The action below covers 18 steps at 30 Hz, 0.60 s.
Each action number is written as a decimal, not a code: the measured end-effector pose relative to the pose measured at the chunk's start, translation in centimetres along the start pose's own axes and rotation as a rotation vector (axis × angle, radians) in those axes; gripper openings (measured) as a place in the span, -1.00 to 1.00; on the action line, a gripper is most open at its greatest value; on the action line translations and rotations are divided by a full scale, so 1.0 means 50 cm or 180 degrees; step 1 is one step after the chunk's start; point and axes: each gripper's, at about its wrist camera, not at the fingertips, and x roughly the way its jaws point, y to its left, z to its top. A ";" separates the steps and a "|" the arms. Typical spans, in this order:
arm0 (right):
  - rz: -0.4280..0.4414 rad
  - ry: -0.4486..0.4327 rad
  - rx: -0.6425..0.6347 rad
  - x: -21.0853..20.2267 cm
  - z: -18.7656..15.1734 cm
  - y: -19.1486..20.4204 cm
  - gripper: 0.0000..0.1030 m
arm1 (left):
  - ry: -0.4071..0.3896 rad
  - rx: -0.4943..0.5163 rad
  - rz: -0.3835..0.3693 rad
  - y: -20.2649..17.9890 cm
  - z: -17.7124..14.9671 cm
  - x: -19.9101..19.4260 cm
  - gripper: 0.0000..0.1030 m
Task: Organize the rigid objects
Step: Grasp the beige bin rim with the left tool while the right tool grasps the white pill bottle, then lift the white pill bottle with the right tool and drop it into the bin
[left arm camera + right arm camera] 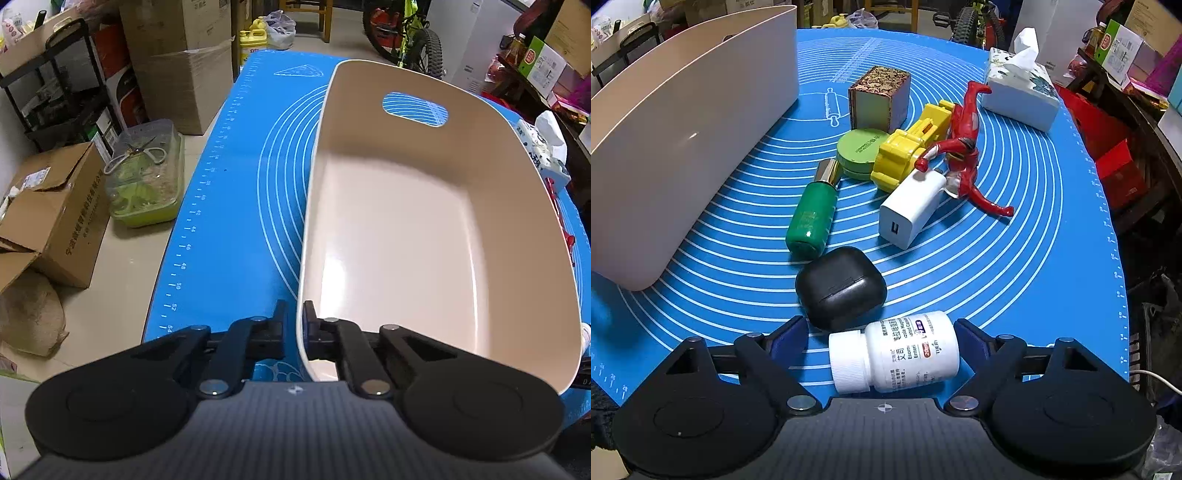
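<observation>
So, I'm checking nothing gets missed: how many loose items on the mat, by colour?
Green: 2, bottle, round tin
White: 2, charger, pill bottle
Black: 1, case
Yellow: 1, toy
Red: 1, figure
Patterned: 1, box
Total: 8

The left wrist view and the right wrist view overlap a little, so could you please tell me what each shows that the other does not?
Only the left wrist view shows the inside of the beige bin, which is empty, and the left gripper shut on its near wall. Only the right wrist view shows the loose items: the white pill bottle lying between the right gripper's open fingers, the black case, green bottle, white charger and yellow toy. Both show the bin, the blue mat and the tissue pack.
</observation>
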 end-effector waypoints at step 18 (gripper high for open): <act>0.0058 -0.0151 0.0121 -0.026 -0.028 -0.009 0.27 | -0.0034 -0.0054 -0.0023 0.004 0.000 0.006 -0.91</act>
